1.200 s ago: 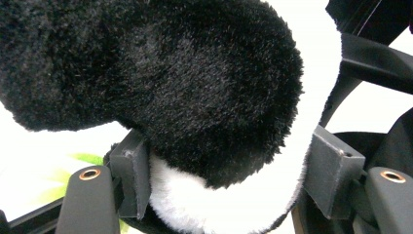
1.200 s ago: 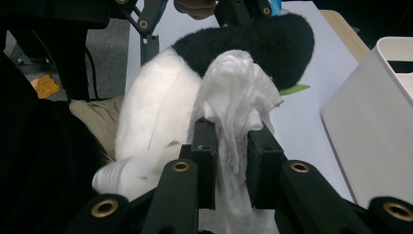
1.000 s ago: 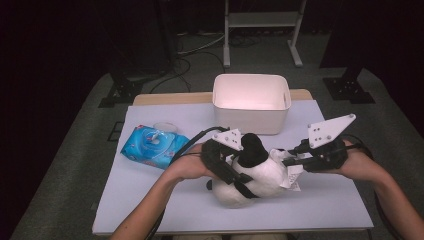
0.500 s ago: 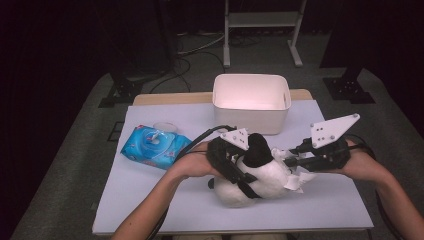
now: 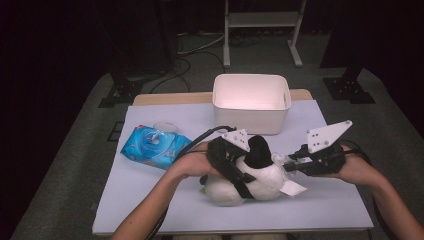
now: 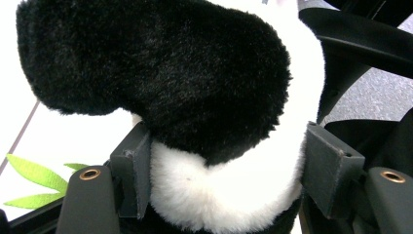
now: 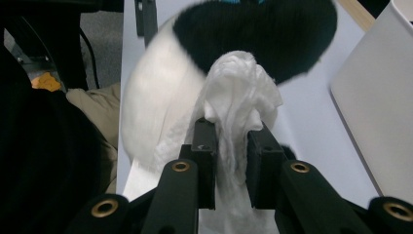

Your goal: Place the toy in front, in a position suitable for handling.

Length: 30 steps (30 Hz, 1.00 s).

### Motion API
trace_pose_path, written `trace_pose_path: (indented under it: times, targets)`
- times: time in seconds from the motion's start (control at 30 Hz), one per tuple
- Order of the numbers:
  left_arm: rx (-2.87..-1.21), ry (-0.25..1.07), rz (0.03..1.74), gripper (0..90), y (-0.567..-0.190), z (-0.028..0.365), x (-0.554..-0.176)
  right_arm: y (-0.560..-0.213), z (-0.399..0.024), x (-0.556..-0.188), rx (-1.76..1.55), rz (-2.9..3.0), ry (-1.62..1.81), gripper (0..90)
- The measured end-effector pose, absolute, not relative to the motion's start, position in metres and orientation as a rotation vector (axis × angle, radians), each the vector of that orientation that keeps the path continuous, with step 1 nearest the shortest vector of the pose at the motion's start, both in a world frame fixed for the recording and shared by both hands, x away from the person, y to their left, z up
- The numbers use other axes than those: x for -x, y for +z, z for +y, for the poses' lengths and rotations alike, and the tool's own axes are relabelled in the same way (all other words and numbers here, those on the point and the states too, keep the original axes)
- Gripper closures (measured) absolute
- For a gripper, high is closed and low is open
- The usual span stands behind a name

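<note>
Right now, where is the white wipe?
In the right gripper view the white wipe is pinched in the right gripper, pressed against the plush panda; in the high view, that is near the table's front edge.

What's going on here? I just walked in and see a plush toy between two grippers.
A person is wiping a black-and-white plush panda at the table. The left gripper is clamped on the toy's body and steadies it, while the right gripper pinches a white wipe and presses it against the fur. A blue wipe pack and a white bin sit farther back.
</note>
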<state>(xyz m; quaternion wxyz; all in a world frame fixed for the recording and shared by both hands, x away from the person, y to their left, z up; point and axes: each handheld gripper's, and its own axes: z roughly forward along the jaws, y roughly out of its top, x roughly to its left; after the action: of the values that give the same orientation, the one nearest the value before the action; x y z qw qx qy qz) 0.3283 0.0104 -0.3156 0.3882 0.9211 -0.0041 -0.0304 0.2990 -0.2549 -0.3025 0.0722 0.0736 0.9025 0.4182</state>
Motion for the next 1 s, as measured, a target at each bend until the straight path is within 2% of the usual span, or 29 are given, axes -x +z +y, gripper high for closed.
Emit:
trace_pose_path:
  times: [0.47, 0.83, 1.0]
  targets:
    - [-2.398, -0.091, -0.014, 29.8, -0.332, -0.015, -0.329, -0.333, -0.277, -0.298, -0.323, 2.713, 1.294, 75.8]
    - [-2.477, -0.09, -0.093, 29.0, -0.343, -0.051, -0.321, -0.321, -0.278, -0.298, -0.31, 2.672, 1.3, 75.8]
    - [-2.491, -0.086, -0.081, 27.9, -0.342, -0.052, -0.322, -0.323, -0.27, -0.299, -0.3, 2.692, 1.254, 75.8]
